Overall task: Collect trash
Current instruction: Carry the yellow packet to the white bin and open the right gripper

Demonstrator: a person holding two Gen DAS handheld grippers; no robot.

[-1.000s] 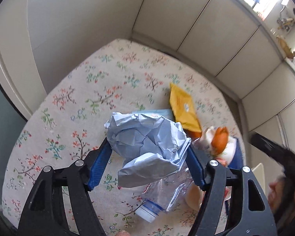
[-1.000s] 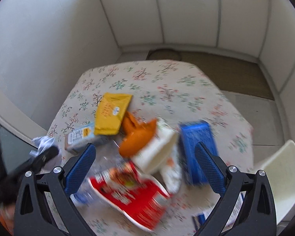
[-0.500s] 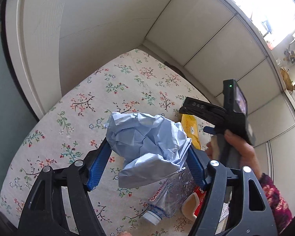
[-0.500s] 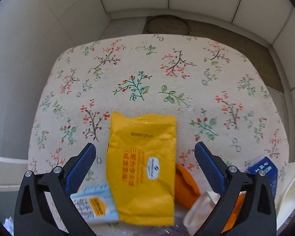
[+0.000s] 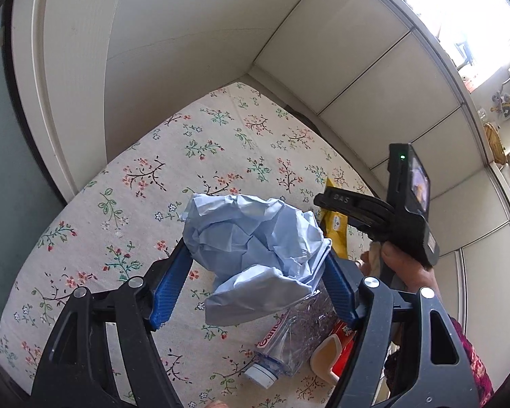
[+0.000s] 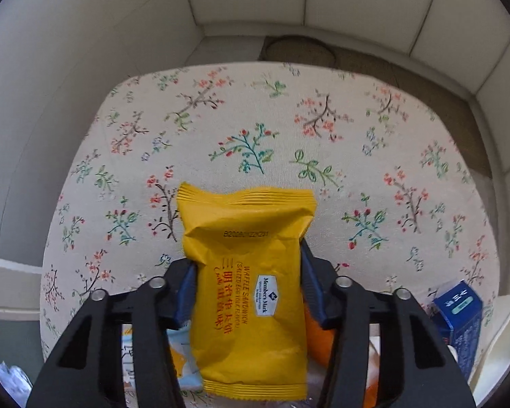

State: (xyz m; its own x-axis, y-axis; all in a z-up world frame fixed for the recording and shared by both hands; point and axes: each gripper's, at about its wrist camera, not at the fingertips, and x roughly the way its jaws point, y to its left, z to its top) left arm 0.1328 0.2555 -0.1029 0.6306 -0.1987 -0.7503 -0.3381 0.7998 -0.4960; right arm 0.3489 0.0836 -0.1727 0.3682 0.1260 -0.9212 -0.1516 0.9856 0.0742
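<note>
Trash spread over a counter (image 6: pixel 323 108) under a floral cloth, beside pale panelled walls. Yellow waffle-sandwich packet (image 6: pixel 251 289) lying flat on the cloth between the blue pads of the right gripper (image 6: pixel 248 292); jaws closing on it, pads against both long edges, crimped top end sticking out past the fingertips. Under and beside that packet: an orange wrapper (image 6: pixel 318 343) to the right, a pale blue-and-white packet (image 6: pixel 182 363) to the left, a dark blue carton (image 6: pixel 459 319) near the right edge of the counter. Left gripper (image 5: pixel 255 272) held above the cloth, jaws wide and clamped on a crumpled light-blue paper wad (image 5: pixel 255 248) bulging out ahead of the pads. Below it on the counter: a crushed clear plastic bottle (image 5: pixel 289 346) with a white cap, touching a red snack bag (image 5: pixel 343 336). Seen from the left wrist, a hand (image 5: pixel 404 265) around the black handle of the other gripper, a patterned maroon sleeve (image 5: pixel 472 370) at the wrist.
</note>
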